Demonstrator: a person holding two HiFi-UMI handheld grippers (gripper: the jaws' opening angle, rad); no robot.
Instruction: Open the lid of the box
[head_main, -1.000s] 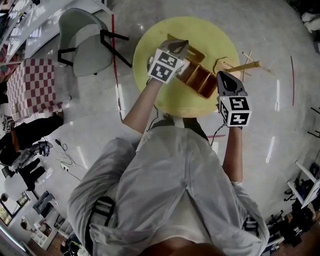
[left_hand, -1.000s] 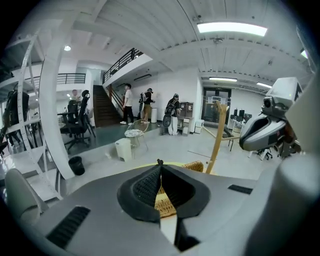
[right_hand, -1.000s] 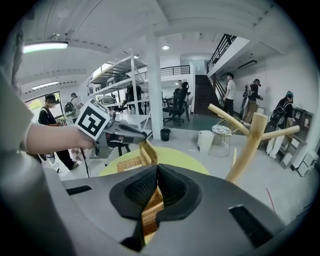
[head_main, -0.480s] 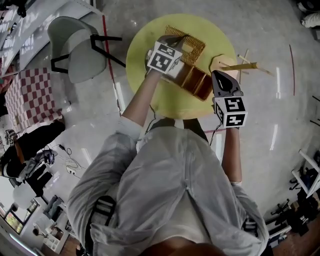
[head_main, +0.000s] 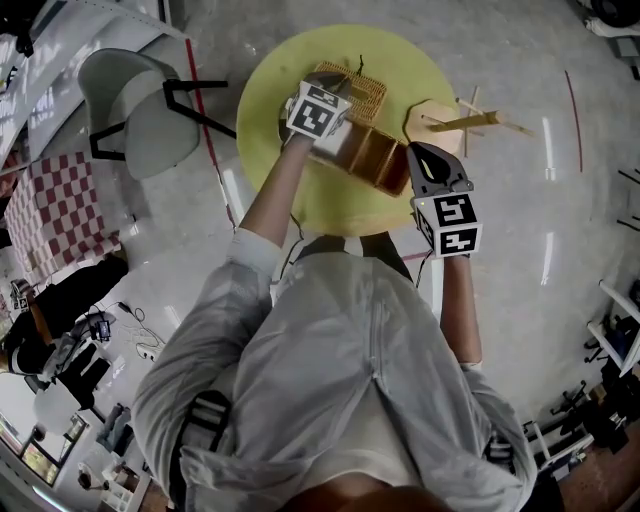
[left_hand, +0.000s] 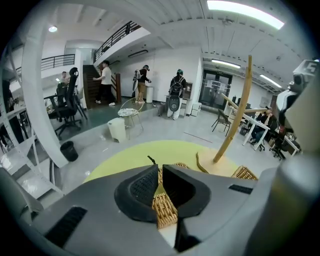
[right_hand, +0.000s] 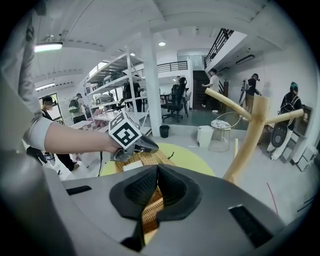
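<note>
At 12 o'clock in head view: round yellow table (head_main: 268, 95), woven box (head_main: 375, 160) on it, just toward 4 o'clock of the table's centre. Box interior exposed, brown dividers showing.

Lid (head_main: 362, 90) clear of the opening, at the box's 11 o'clock side, weave facing up. Hinged or loose: cannot tell.

Left gripper (left_hand: 160, 171): jaws almost together, clenched on the lid's woven edge, a strip of weave pinched between the pads.

Right gripper (right_hand: 156, 171): at the box's 4 o'clock end, clenched on the woven wall, weave squeezed between the pads. In right gripper view, left gripper at 10 o'clock, over the lid.

Wooden stand (head_main: 470, 122) with branch-like arms at the table's 3 o'clock edge, near the right gripper.

Grey chair (head_main: 140, 115) on the floor at the table's 9 o'clock, apart from it.
</note>
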